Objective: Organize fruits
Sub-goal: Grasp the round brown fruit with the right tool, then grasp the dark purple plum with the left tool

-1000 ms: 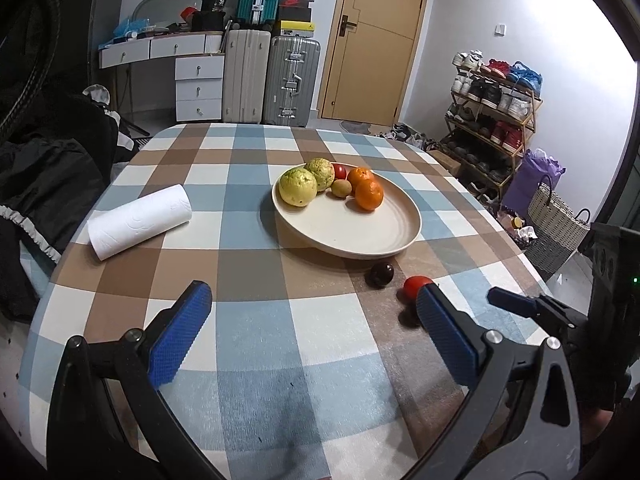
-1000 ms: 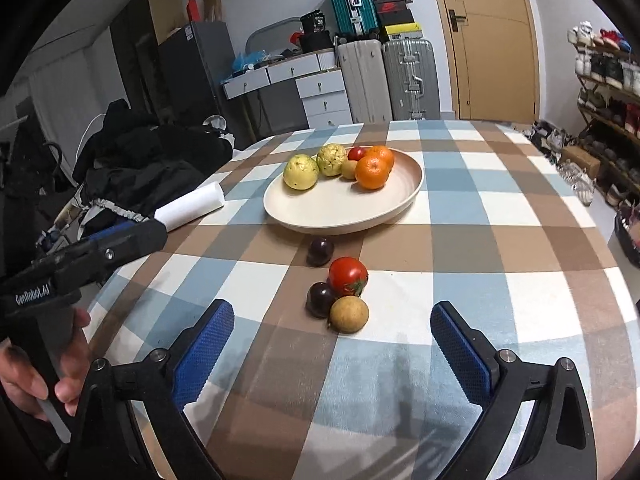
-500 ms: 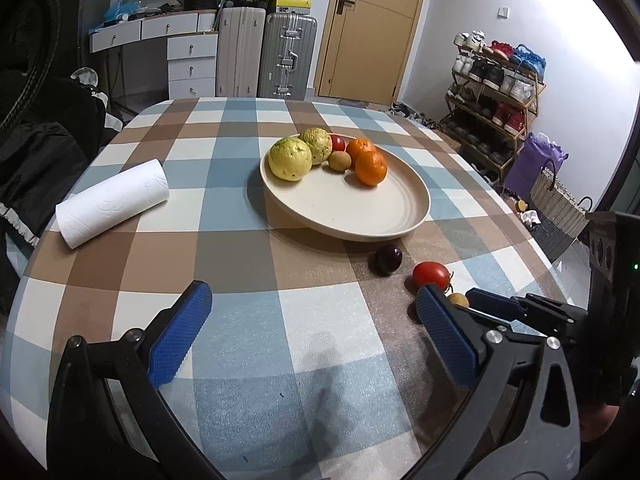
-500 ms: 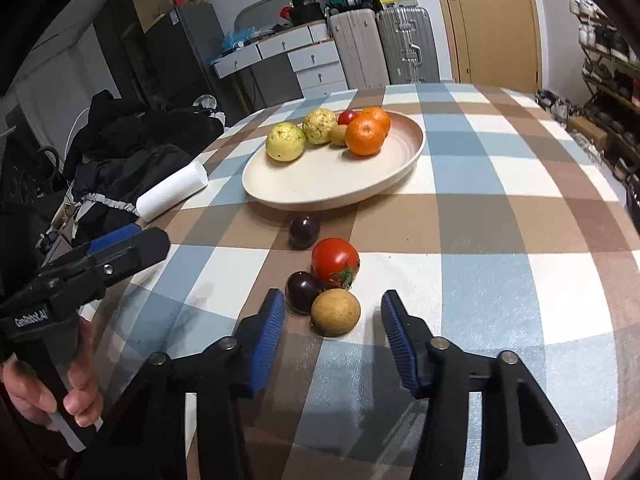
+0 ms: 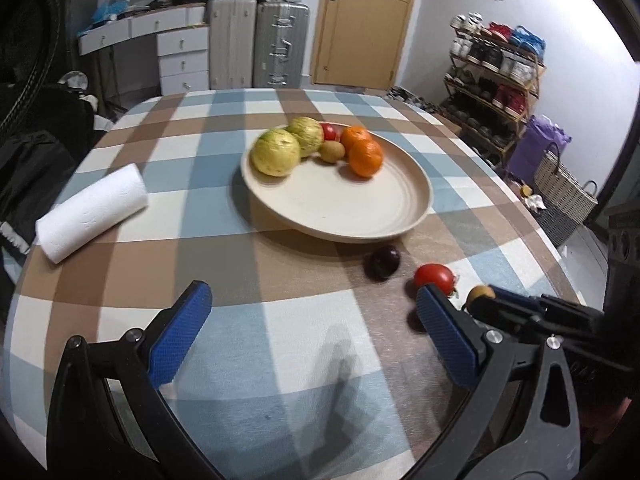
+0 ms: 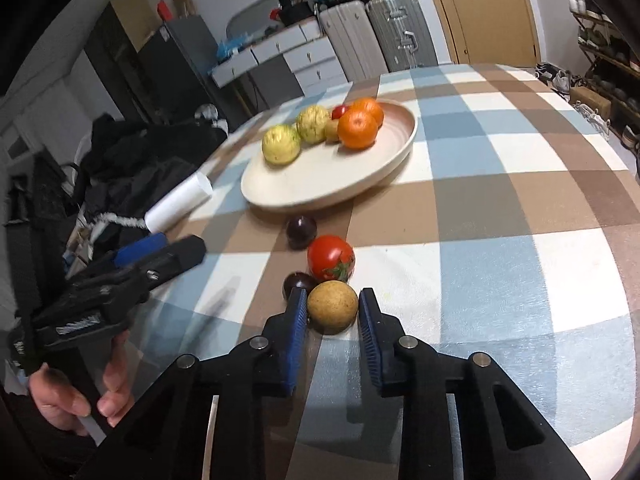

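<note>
Lifting straight up is safest now: the right gripper (image 6: 333, 312) has just closed its jaws on the brown round fruit (image 6: 332, 307), which touches the tomato (image 6: 330, 258) and a dark plum (image 6: 298, 283) on the tablecloth (image 6: 500, 280); the left gripper (image 5: 308, 320) waits wide, empty, near the plate (image 5: 416, 184).

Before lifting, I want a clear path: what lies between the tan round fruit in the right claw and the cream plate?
In the right wrist view, a red tomato and two dark plums lie between tan round fruit and cream plate.
</note>
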Available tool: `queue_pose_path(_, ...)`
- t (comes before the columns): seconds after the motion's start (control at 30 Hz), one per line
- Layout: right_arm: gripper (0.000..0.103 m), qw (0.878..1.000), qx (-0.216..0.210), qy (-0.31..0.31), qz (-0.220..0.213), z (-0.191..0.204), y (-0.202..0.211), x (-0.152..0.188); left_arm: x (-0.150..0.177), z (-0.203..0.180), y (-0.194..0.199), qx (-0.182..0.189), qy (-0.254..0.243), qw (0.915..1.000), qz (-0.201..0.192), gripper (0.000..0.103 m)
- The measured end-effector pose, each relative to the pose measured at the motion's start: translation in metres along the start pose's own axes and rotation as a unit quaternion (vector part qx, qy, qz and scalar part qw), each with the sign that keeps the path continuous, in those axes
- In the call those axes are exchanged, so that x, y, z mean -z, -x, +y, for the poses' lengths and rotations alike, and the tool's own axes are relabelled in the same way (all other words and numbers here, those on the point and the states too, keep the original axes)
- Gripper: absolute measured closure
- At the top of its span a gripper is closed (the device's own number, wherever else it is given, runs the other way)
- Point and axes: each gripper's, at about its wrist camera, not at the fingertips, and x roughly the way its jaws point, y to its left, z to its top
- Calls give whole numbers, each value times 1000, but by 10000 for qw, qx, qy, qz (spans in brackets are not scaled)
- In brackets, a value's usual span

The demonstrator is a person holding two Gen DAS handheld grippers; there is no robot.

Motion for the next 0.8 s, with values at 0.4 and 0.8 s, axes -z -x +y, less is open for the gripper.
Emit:
queue_pose_path(0.4, 76, 9983, 256, -165, -502, -24, 44, 1, 5, -55, -37, 551, -692, 9938, 677, 1)
queue_pose_path(0.8, 75, 9970, 316, -386, -584, -39, 49, 5, 5, -65, -54, 820, -689, 9898, 935, 26)
